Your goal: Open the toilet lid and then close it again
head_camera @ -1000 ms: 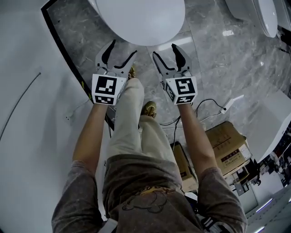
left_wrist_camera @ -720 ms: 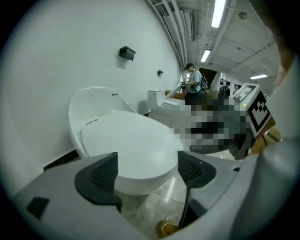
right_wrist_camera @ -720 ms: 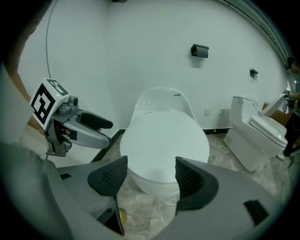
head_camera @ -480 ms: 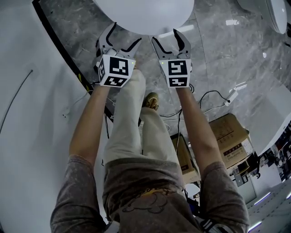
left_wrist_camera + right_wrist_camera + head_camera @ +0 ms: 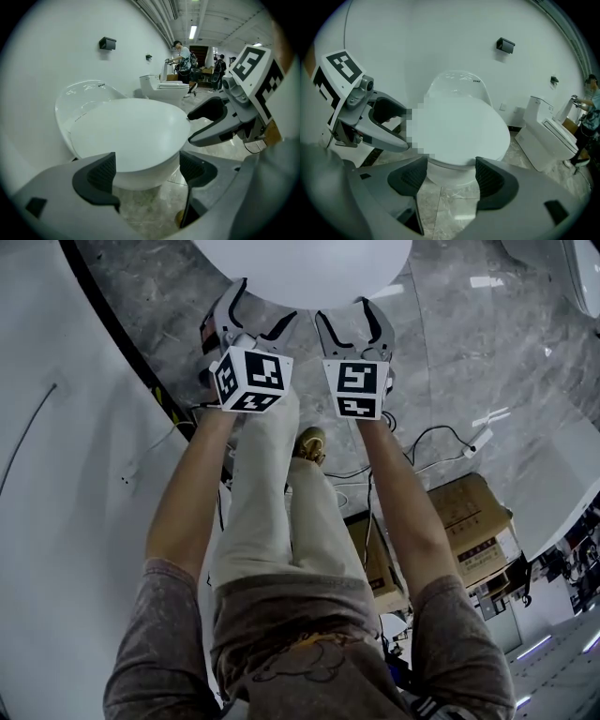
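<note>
The white toilet lid (image 5: 300, 268) lies shut on its bowl at the top of the head view. My left gripper (image 5: 263, 311) and right gripper (image 5: 348, 319) hang side by side just in front of the lid's front edge, both open and holding nothing. In the left gripper view the lid (image 5: 126, 136) fills the middle, beyond my open left gripper (image 5: 147, 171), with the right gripper (image 5: 220, 122) at the right. In the right gripper view the lid (image 5: 464, 126) lies past my open right gripper (image 5: 450, 176), and the left gripper (image 5: 379, 124) shows at the left.
A second toilet (image 5: 161, 89) stands further along the white wall. Cardboard boxes (image 5: 473, 531) and a cable with a white plug (image 5: 473, 442) lie on the marble floor at the right. The person's legs and shoe (image 5: 309, 442) are below the grippers. People stand far back (image 5: 183, 54).
Both grippers have moved up the head view to the lid's front edge. Their jaws stand wider, and the left gripper's marker cube has rolled.
</note>
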Demonstrator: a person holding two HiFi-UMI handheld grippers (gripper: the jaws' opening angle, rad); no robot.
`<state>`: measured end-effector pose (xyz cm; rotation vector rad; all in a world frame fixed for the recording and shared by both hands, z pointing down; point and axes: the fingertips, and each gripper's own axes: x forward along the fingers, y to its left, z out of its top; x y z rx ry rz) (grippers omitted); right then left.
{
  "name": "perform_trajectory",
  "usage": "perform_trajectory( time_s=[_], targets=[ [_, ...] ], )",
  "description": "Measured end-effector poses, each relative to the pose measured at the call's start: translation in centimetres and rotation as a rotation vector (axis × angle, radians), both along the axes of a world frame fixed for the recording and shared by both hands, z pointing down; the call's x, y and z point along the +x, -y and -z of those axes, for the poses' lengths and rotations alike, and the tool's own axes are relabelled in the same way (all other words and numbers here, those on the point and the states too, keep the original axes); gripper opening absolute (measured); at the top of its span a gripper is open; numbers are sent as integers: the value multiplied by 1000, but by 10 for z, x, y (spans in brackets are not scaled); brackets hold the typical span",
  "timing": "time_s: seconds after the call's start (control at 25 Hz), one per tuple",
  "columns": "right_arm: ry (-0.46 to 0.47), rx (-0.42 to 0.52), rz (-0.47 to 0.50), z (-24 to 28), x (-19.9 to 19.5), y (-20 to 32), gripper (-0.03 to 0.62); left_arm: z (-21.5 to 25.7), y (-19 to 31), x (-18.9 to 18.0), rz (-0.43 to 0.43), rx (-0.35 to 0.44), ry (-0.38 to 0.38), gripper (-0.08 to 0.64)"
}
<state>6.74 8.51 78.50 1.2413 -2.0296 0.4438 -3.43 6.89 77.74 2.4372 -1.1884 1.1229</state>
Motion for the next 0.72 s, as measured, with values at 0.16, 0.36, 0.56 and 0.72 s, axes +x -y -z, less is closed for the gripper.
perform_trajectory(
  time_s=[0.16, 0.36, 0.56, 0.72],
  targets=[
    [-32, 23, 14, -2, 7, 1, 308, -5, 2, 4, -9, 16, 28, 411],
    [-43, 28, -13, -6, 13, 4, 308, -7, 4, 5, 9, 45, 45, 411],
    [-10, 27, -33, -4, 13, 4, 308, -5, 4, 6, 19, 12, 6, 411],
    [10, 37, -41, 6, 13, 7, 308, 4, 5, 5, 31, -2, -34, 411]
  ],
)
